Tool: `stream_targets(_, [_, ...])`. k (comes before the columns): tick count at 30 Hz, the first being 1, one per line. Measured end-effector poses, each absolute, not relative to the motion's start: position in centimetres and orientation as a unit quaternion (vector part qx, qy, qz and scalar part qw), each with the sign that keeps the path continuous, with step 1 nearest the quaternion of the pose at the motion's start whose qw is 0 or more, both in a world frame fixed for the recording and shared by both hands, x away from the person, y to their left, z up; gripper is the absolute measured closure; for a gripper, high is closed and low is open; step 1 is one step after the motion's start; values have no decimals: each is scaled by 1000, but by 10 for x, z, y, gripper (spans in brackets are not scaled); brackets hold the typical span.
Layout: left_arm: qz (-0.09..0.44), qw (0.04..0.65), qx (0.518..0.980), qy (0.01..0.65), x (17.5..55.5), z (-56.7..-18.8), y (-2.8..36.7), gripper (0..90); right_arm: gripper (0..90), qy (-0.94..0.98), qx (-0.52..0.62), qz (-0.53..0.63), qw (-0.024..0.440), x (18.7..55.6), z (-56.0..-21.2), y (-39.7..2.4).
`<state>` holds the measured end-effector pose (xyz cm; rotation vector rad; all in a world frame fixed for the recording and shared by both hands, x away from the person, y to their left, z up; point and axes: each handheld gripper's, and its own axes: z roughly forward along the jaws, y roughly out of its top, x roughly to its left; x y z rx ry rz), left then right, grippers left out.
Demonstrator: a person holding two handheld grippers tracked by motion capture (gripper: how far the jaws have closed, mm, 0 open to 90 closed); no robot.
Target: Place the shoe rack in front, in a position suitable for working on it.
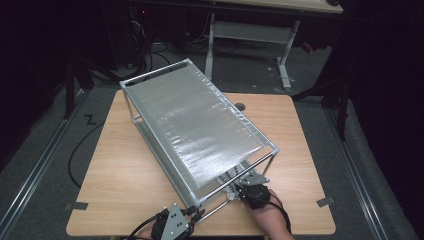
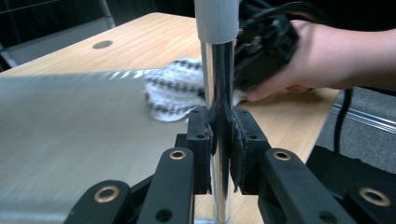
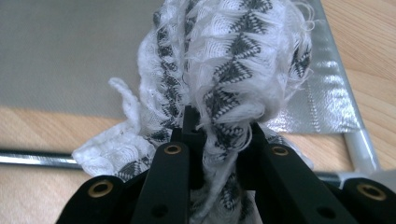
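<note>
Currently the left gripper [image 2: 222,140] is clamped on a chrome post [image 2: 218,84] of the rack [image 1: 200,125], at its near corner on the table [image 1: 125,170]. Right gripper [image 3: 219,135] is clamped on a black-and-white cloth [image 3: 229,60], beside the rack's lower shelf.
</note>
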<state>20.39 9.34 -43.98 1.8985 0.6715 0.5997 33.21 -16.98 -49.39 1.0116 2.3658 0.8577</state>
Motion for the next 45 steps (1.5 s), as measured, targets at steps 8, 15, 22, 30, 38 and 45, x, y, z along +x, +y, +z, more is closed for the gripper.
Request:
stream_targets(8, [247,516,775,267,209,-445,90,791,773,836,365,334,236,308,-487,-180])
stream_targets(15, [239,521,778,255,215,-445,79,790,765,828,348,369,240,281,-473,-187])
stream_targets(22, [230,527,778,252,221,-446,71,792,762,843,331,376,195,260,-483,-175])
stream_targets(30, [224,533,777,251,224,-447,68,794,770,866,303,359,172,247,-495,-146])
stream_targets(38, [221,534,778,246,224,-447,69,793,762,844,362,344,196,266,-497,-175])
stream_targets(45, [223,532,779,248,223,-447,69,792,760,817,414,337,217,287,-499,-210])
